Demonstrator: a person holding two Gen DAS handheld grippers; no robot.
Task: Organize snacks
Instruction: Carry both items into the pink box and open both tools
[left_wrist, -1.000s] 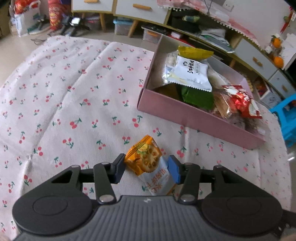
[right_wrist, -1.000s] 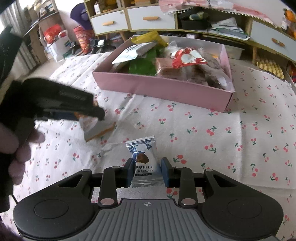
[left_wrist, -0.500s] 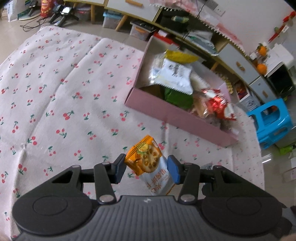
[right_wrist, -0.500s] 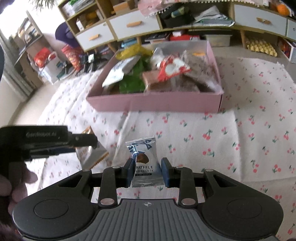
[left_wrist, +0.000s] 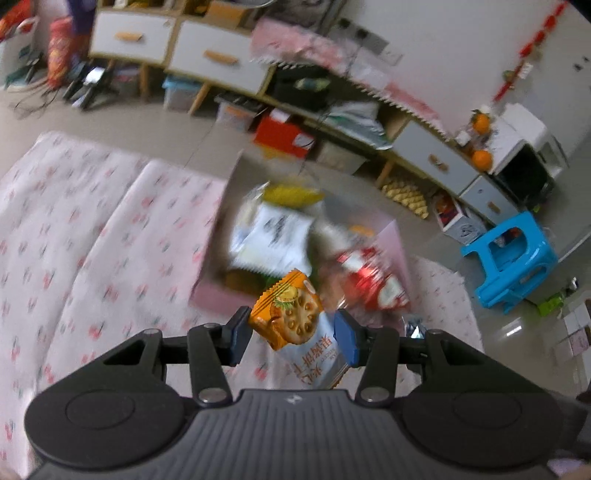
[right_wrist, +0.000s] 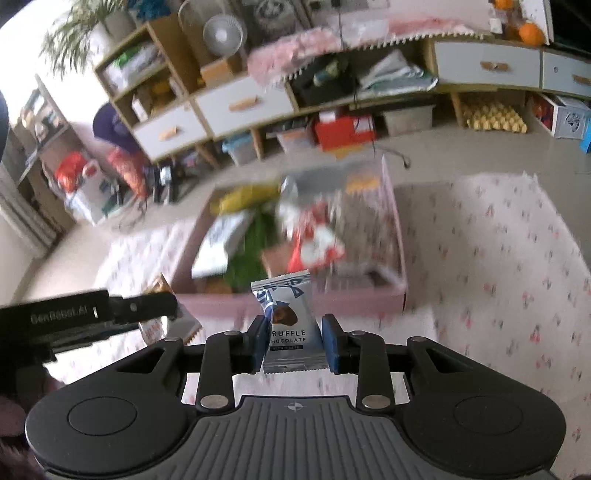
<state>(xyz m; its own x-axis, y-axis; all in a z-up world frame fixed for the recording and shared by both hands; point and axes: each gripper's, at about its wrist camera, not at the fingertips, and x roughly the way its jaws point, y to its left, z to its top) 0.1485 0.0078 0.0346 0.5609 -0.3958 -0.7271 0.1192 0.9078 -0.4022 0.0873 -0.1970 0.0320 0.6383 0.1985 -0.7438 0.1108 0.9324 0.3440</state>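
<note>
Left hand-held gripper (left_wrist: 291, 338): clamped on orange-and-white biscuit packet (left_wrist: 295, 328), lifted before pink cardboard box (left_wrist: 221, 297). Right hand-held gripper (right_wrist: 293, 341): clamped on blue-and-silver truffle chocolate sachet (right_wrist: 288, 325). Advice: carry over box rim, lower into free gaps, release one at a time.

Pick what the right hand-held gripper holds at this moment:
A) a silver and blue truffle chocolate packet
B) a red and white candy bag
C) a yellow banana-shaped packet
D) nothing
A: in the right wrist view the right hand-held gripper has its blue pads closed on the truffle chocolate packet, held in front of the pink box.
</note>
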